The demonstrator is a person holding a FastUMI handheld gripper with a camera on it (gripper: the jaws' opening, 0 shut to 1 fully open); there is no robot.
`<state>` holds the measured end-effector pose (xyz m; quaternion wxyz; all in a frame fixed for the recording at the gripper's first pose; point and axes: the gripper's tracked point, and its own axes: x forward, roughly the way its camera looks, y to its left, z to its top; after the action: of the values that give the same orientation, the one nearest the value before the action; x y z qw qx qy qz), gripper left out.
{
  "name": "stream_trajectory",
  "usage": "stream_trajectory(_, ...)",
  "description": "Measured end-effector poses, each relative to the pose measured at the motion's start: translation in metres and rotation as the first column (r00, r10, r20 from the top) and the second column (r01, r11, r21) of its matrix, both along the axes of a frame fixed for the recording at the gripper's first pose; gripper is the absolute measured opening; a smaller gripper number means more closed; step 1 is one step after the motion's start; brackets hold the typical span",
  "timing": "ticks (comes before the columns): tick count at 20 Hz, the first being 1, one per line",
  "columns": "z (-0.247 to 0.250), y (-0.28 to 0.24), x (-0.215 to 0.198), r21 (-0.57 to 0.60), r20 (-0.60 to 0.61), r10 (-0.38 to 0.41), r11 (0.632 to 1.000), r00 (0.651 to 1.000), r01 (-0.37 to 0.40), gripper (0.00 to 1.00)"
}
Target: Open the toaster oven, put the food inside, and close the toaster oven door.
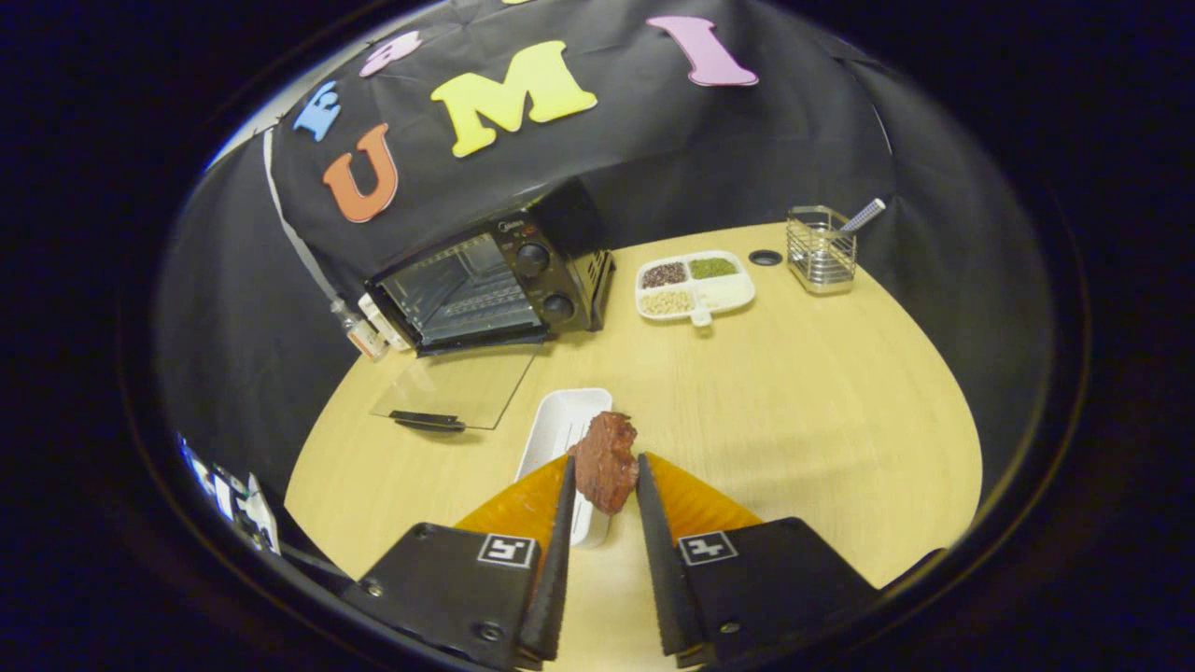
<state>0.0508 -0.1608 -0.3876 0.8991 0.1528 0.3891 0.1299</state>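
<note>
Toaster oven [485, 280] sits at table's [794, 420] far left edge w/ glass door [457, 387] dropped flat onto the wood, handle toward the gripper. White tray [560, 425] lies just ahead of the fingers. Gripper [604, 471] clamps a reddish-brown chunk of food [605, 462] betw. both tips (held above the tray's near end). Bare tabletop to the right; divided dish [695, 285] and wire caddy [822, 250] stand well apart near the far edge.

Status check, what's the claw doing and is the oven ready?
Claw shut on the meat, lifted over the white tray. Toaster oven beyond, door flat open on the table. Nothing between meat and oven.
</note>
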Motion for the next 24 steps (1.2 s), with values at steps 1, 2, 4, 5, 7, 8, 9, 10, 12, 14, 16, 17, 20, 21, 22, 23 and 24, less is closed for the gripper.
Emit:
stream_trajectory(1,0.003,0.000,-0.001,0.012,-0.002,-0.007,1.000,1.000,0.007,0.33)
stream_trajectory(2,0.002,0.005,-0.007,0.027,-0.008,0.001,1.000,1.000,-0.001,0.23)
stream_trajectory(4,0.006,0.009,-0.015,0.028,-0.024,0.012,1.000,1.000,-0.012,0.13)
stream_trajectory(5,0.007,0.010,-0.018,0.014,-0.021,0.015,1.000,1.000,-0.015,0.12)
stream_trajectory(7,0.012,0.012,-0.025,-0.033,-0.006,0.022,0.999,1.000,-0.022,0.11)
stream_trajectory(8,0.016,0.014,-0.028,-0.063,0.006,0.029,0.998,1.000,-0.029,0.10)
stream_trajectory(9,0.019,0.017,-0.031,-0.096,0.021,0.039,0.995,0.999,-0.036,0.10)
stream_trajectory(10,0.026,0.019,-0.033,-0.126,0.038,0.049,0.991,0.998,-0.044,0.10)
stream_trajectory(12,0.041,0.032,-0.042,-0.164,0.068,0.087,0.984,0.994,-0.075,0.10)
stream_trajectory(14,0.061,0.046,-0.049,-0.187,0.106,0.117,0.978,0.987,-0.096,0.10)
stream_trajectory(16,0.084,0.060,-0.055,-0.228,0.161,0.147,0.968,0.976,-0.108,0.10)
stream_trajectory(17,0.095,0.069,-0.058,-0.248,0.187,0.161,0.962,0.969,-0.111,0.10)
stream_trajectory(20,0.128,0.092,-0.062,-0.327,0.281,0.189,0.941,0.941,-0.091,0.10)
stream_trajectory(21,0.136,0.101,-0.064,-0.352,0.312,0.198,0.932,0.929,-0.080,0.10)
stream_trajectory(22,0.144,0.111,-0.065,-0.375,0.338,0.211,0.924,0.917,-0.074,0.10)
stream_trajectory(23,0.150,0.120,-0.067,-0.393,0.361,0.223,0.917,0.906,-0.069,0.10)
stream_trajectory(24,0.156,0.131,-0.067,-0.405,0.381,0.232,0.912,0.895,-0.064,0.10)
